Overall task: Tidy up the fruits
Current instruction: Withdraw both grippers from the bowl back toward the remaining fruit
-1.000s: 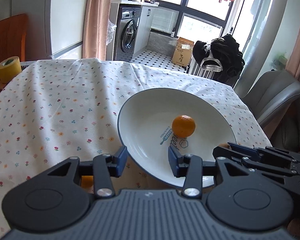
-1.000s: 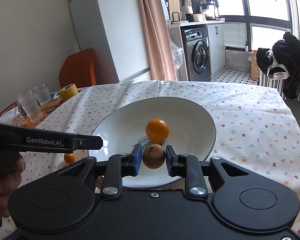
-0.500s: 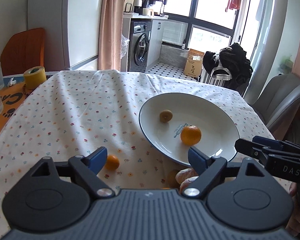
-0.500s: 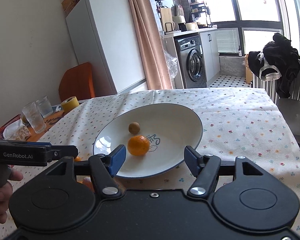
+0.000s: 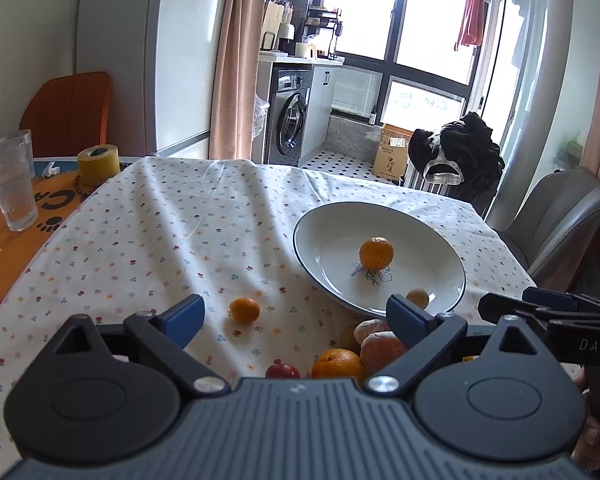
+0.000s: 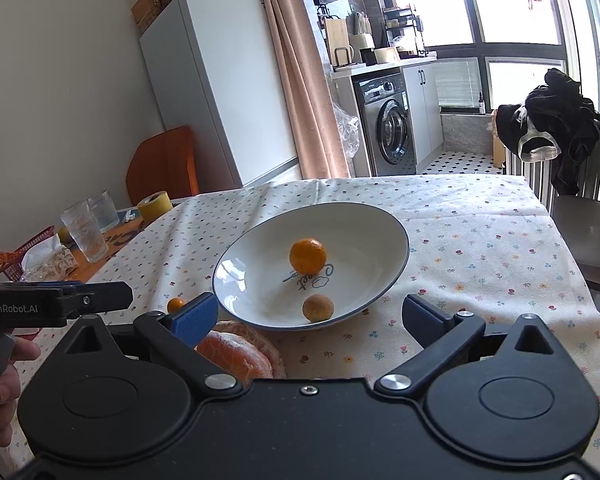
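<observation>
Nearby, both the left gripper (image 5: 296,318) and right gripper (image 6: 310,316) were held wide and empty; peeled tangerines (image 6: 240,354) were lodged before the plate (image 6: 364,216).

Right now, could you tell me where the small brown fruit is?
The small brown fruit lies inside the white bowl near its front rim, just in front of the orange, ahead of the open right gripper.
</observation>
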`<state>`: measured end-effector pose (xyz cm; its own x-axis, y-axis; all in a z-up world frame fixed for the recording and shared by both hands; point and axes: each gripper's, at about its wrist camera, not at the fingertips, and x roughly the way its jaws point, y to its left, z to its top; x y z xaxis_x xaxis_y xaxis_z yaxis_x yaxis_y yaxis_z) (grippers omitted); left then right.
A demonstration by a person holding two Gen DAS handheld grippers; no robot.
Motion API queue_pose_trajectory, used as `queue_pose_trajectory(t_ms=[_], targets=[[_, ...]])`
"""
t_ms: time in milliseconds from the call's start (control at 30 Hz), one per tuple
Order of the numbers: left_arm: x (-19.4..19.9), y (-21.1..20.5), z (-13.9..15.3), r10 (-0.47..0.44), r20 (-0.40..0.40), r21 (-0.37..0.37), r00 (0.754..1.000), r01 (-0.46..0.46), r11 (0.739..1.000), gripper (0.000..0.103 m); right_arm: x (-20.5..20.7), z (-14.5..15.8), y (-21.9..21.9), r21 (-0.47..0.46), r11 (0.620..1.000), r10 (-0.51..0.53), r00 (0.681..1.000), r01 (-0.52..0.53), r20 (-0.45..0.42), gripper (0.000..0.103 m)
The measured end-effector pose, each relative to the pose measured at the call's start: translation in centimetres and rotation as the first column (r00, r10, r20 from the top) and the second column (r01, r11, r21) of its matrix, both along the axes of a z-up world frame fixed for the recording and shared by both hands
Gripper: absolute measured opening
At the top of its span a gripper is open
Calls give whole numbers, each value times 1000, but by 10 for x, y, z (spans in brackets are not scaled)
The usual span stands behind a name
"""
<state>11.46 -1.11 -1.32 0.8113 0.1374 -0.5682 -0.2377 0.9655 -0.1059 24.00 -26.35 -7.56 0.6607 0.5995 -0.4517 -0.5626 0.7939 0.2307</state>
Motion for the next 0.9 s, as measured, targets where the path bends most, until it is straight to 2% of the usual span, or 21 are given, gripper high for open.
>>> queue_pose_trajectory(t_ms=[267, 400, 533, 633, 800, 900], targets=[[-27, 3, -1, 25, 3, -14, 1000, -25, 1000, 99, -23, 14, -4, 8, 999, 43, 998, -44, 43, 103], [-42, 1, 0, 40, 11, 27, 999, -40, 999, 99, -36, 18, -7, 5, 999, 52, 997, -53, 57, 103], [-58, 2, 6, 25, 27, 9, 999, -25, 1000, 101, -47, 21, -9, -8, 998, 58, 997, -57, 54, 103], [-67, 0, 9, 23, 44, 34, 999, -25, 999, 103, -57, 23, -9, -26, 998, 67, 995, -65, 71, 103], [-79, -1, 10, 2, 43, 51, 999, -4, 999, 103, -65, 23, -10, -22, 996, 86, 995, -85, 51, 103], [-85, 3, 8, -1, 43, 30, 999, 0, 1000, 103, -71, 23, -10, -28, 996, 90, 995, -89, 52, 103]])
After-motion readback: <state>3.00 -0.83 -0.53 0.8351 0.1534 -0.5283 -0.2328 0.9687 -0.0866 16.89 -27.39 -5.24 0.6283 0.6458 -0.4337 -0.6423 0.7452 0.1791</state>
